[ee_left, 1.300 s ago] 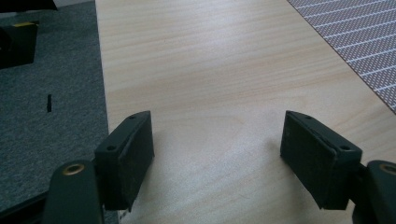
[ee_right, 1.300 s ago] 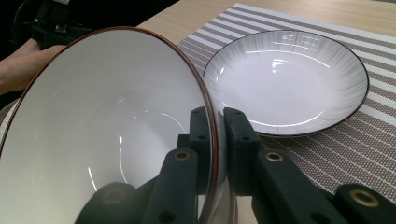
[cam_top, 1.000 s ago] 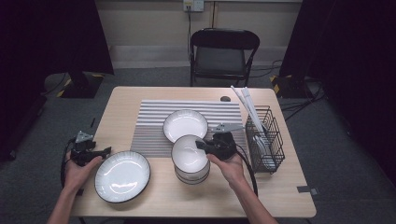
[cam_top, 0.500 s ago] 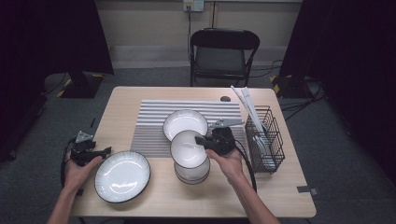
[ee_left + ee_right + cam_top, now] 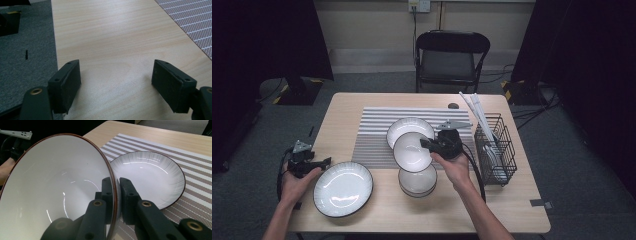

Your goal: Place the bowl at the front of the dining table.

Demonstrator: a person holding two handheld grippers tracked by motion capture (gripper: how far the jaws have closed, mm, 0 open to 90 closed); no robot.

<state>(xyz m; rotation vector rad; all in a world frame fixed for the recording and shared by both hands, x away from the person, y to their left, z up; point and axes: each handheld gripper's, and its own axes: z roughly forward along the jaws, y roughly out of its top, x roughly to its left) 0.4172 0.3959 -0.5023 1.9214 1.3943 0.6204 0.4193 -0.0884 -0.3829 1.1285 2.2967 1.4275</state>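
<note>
Overhead, the right gripper [image 5: 428, 145] pinches the rim of a white bowl [image 5: 412, 152], tilted above the stacked bowls [image 5: 417, 181] it partly hides, while the left gripper [image 5: 323, 162] rests beside the large plate [image 5: 343, 188], its jaws too small to judge there. Along the left gripper's own view, the jaws stand spread over bare table [image 5: 120, 45], the striped mat [image 5: 190, 22] cut off at the corner. In the right gripper view, the bowl [image 5: 52, 192], clamped at its rim, runs off the frame and covers part of the shallow plate [image 5: 150, 175].

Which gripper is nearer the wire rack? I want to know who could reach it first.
Right. The right gripper, clamped on a lifted bowl, is just left of the wire rack. The left gripper sits open at the table's far left edge, beside the large plate.
</note>
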